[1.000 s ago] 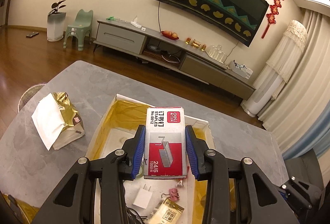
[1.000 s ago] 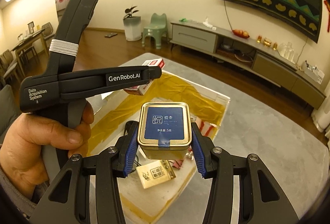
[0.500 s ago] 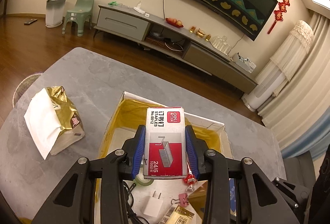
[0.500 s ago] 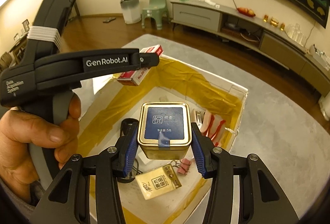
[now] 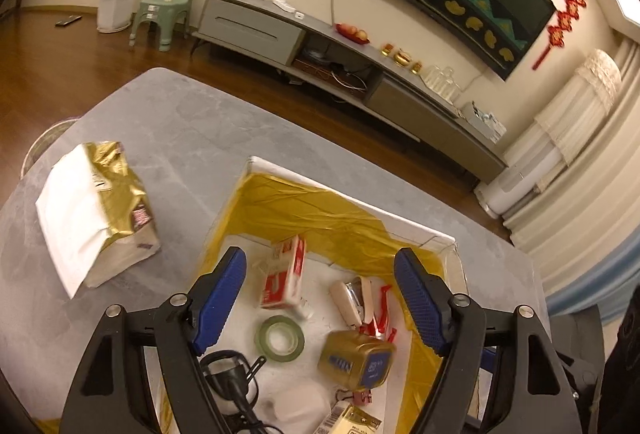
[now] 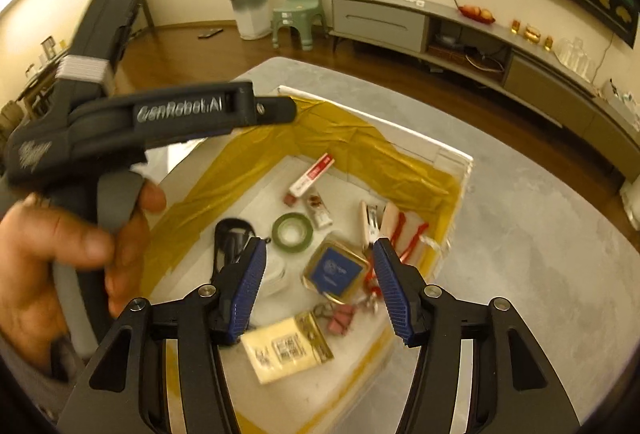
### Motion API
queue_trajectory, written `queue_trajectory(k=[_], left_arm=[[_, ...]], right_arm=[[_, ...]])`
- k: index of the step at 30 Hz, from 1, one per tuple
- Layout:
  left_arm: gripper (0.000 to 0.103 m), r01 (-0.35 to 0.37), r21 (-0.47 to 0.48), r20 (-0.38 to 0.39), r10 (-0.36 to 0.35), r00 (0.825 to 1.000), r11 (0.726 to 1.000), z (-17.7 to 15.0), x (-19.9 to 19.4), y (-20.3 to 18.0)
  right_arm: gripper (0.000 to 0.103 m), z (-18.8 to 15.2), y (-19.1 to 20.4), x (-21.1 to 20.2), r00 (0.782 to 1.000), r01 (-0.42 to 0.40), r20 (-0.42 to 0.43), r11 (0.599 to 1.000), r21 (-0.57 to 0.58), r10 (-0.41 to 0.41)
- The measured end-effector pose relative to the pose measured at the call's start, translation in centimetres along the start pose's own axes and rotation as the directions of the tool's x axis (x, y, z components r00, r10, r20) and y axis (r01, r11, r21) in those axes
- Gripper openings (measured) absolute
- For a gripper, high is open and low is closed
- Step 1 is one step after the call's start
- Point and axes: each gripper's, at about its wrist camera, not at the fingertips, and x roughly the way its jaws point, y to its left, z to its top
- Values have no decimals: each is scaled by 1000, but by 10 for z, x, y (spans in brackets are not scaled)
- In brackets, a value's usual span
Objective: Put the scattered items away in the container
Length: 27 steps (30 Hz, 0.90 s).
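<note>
Overhead, both grippers hang with jaws spread wide and empty above a white box [image 5: 436, 234] lined with gold foil, standing on a grey marbled surface [image 5: 180, 138].

From the left wrist view, a torn gold-and-white bag [image 5: 92, 218] lies on the surface at 9 o'clock of the box, well apart from it. The left gripper [image 5: 320, 298] frames the box's contents: a red-and-white staple box [image 5: 284, 274] lies tilted on the floor of the box toward 12 o'clock, a green tape roll [image 5: 280, 338] sits just below it, and a black cable [image 5: 232, 382] coils at 7 o'clock. At 3 o'clock of the tape roll rests a gold tin [image 5: 356, 358] with a blue lid, tipped on its side, just beside a stapler [image 5: 352, 298] and some red-and-white pieces, too blurred to tell what they are.

From the right wrist view, a hand [image 6: 52, 266] at 9 o'clock holds the left gripper's dark handle, marked GenRobot.AI. The right gripper [image 6: 320, 286] hovers over the tin, which lies between its blue pads without touching them. A yellow packet [image 6: 288, 350] lies at 6 o'clock of the tin, with pink binder clips [image 6: 340, 314] just beside it. Both views are blurred by motion.
</note>
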Motion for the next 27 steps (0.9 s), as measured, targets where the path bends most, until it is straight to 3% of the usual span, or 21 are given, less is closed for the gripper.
queue_trajectory(k=[6, 14, 21, 24, 27], left_arm=[[77, -17, 42, 18, 16, 1000, 999, -12, -22, -14], [77, -52, 196, 50, 43, 998, 979, -48, -62, -59], [77, -39, 197, 78, 24, 997, 980, -85, -99, -70], [77, -52, 204, 94, 33, 995, 978, -110, -114, -76], [77, -29, 179, 107, 10, 994, 983, -141, -131, -75]], right_arm=[[59, -27, -4, -34, 1000, 15, 22, 998, -58, -13], [59, -50, -3, -79, 997, 49, 60, 992, -115, -42], [59, -75, 16, -104, 995, 99, 47, 967, -234, -90], [59, -88, 27, -103, 979, 202, 46, 934, -294, -197], [59, -97, 33, -97, 974, 221, 16, 922, -318, -227]])
